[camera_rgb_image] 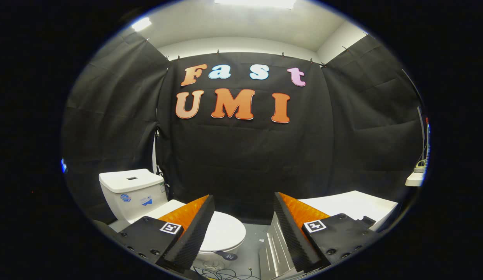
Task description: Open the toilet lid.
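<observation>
Here, the gripper (243,217) has its fingers spread wide apart, holding nothing. The white toilet (155,210) stands ahead, partly hidden behind the left finger (190,229). Its toilet lid (225,231) lies closed. Stickers on the tank (132,192) are too small to read. Cables (222,274) lie on the floor, cut off.

Toilet lid (223,232) down on bowl, just ahead of left finger of spread tongs (243,223); tank (132,190) behind lid; table (354,206) beyond right finger.
</observation>
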Demonstrator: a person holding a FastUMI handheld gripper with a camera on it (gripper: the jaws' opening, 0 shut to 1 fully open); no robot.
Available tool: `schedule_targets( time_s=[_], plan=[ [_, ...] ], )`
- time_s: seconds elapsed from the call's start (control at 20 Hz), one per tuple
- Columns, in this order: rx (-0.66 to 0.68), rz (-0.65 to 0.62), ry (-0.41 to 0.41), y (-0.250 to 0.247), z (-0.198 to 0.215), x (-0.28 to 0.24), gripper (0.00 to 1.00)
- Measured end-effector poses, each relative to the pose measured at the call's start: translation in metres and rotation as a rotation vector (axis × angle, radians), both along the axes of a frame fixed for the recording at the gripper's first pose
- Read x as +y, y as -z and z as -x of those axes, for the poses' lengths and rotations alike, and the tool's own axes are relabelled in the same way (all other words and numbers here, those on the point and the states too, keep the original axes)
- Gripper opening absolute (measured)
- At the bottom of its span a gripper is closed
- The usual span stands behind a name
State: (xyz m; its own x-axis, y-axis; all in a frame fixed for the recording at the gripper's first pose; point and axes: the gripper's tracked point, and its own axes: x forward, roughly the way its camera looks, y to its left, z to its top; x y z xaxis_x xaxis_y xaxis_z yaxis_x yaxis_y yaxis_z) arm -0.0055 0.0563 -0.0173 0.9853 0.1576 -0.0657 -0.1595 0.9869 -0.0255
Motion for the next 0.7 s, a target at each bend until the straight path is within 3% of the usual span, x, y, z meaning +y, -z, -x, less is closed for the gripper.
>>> schedule_targets(
  time_s=[0.4, 0.7],
  plan=[
    [0.022, -0.031, 0.029, 0.004, -0.005, -0.010, 0.98],
    [0.026, -0.069, 0.109, 0.000, -0.018, -0.012, 0.98]
  ],
)
